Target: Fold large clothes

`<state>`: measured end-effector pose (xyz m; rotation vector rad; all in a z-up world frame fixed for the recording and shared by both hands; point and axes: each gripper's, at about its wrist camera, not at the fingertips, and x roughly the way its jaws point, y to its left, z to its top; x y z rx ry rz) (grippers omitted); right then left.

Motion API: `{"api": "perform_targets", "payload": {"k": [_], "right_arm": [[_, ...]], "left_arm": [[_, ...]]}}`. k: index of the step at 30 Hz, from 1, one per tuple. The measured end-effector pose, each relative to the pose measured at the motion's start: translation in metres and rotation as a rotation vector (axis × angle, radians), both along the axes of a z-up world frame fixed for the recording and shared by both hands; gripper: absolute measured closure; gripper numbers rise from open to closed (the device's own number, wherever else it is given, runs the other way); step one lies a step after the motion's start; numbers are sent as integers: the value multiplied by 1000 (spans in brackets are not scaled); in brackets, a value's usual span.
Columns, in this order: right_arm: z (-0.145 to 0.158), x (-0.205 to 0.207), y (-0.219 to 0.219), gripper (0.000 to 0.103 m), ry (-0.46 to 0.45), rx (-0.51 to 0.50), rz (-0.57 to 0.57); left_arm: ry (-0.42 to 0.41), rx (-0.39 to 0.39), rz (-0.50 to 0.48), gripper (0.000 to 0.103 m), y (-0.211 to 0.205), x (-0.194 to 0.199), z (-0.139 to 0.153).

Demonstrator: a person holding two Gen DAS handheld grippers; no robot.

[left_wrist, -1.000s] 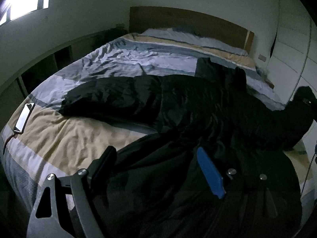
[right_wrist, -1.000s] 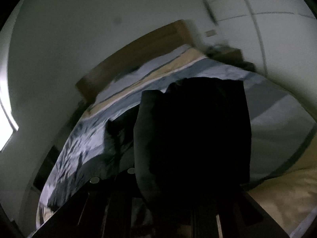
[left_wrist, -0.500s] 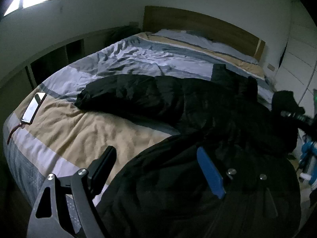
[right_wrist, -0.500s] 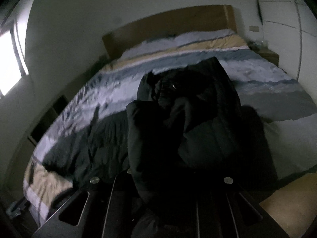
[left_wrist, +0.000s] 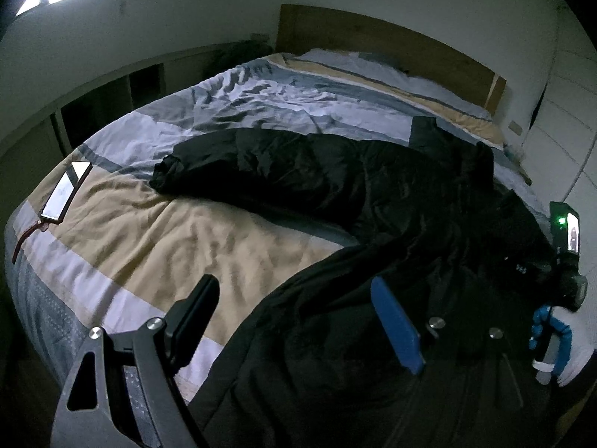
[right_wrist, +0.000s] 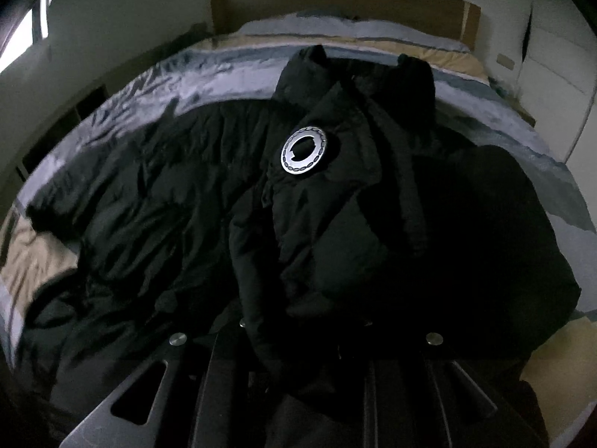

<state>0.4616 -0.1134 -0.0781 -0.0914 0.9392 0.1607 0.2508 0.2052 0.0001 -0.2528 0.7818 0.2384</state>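
The puffy black padded jacket (right_wrist: 335,201) lies across the striped bed (left_wrist: 231,239), sleeve reaching upper left. The right gripper (right_wrist: 298,366), nearer, is opening with a jacket fold between its fingers; the left gripper (left_wrist: 298,317) gapes wide over the hem.

Left gripper (left_wrist: 294,321) jaws wide apart, black finger over the tan stripe of the bed (left_wrist: 209,239), blue pad over the black jacket (left_wrist: 373,194), nothing pinched between them. Jacket lies spread across the bed, one sleeve (left_wrist: 224,164) stretched left, hem bunched under the camera. Phone (left_wrist: 67,190) at the bed's left edge. Right gripper (left_wrist: 563,261) at frame right, green light lit, touching the jacket's far side; jaw state unreadable here.
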Motion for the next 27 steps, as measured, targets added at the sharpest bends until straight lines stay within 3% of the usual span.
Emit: {"api": "perform_targets", "payload": {"k": [3,5,7,10,17,22,27], "right_arm": [[0,-5,5,76,6,-35,2],[2,-8,11,67,13,-42,9],[4,-13,16,53,19,-28,20],[12,-27,27,47,10,-3,41],[50,-62,35,47,-51,46,130],[73,-72,-16,47,-102,79,63],[78,-68,-81,47,-133,52,-20]], "left_arm": [[3,-9,-11,20,-1,-1,7],[1,-6,-21,20,-2,-2,16],[-5,10,-33,20,-5,-5,27],[-28,38,-51,20,-11,-11,48],[-56,31,-45,20,-20,-29,72],[-14,53,-74,20,-48,-25,71],[5,56,-141,20,-102,6,65]]}}
